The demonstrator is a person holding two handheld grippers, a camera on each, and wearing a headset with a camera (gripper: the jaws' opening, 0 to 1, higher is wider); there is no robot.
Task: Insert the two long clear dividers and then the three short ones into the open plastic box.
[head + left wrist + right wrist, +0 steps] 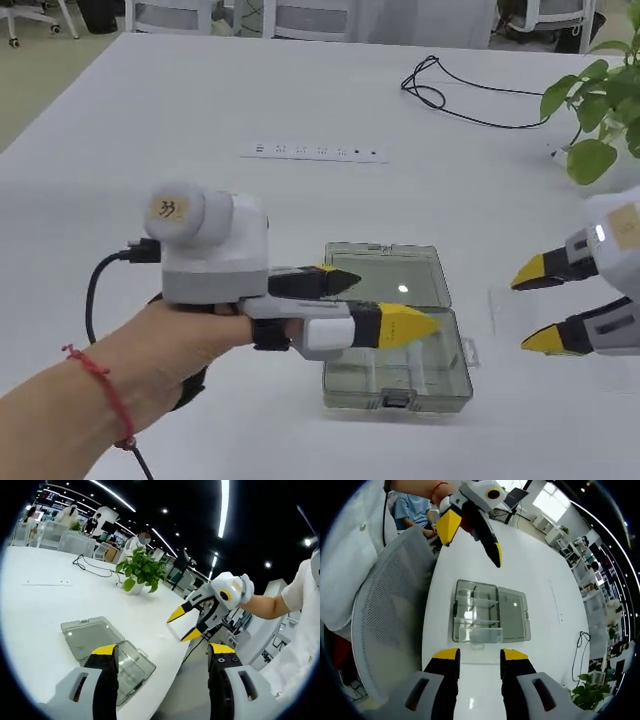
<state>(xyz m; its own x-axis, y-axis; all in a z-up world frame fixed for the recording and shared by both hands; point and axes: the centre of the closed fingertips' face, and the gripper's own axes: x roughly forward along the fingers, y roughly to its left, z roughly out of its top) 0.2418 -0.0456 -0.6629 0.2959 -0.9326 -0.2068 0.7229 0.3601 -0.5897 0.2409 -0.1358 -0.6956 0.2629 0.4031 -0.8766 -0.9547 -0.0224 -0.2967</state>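
**Dividers at the workbench.** At a white table, a person works two hand-held grippers around a clear plastic box. In the head view the box lies at 5 o'clock, with its lid folded flat toward 12 o'clock.

The left gripper is held by a hand with a red bracelet at the wrist. It reaches in from 9 o'clock and hangs above the box. Its jaws are spread wide with nothing between them.

The right gripper enters from 3 o'clock, well apart from the left one, its jaws likewise parted and empty. Under it, just beside the box's 3 o'clock side, a loose divider lies flat on the table, faint against the white top.

In the right gripper view, the same loose piece lies on the table between the box and that gripper's yellow tips. Fitted dividers stand inside the box's base, crossing one another, though their number cannot be told. A mesh chair stands at 9 o'clock in that view.

Farther up the table in the head view, a power strip lies at 12 o'clock from the box. A black cable curls at 1 o'clock, and a plant stands at 2 o'clock.
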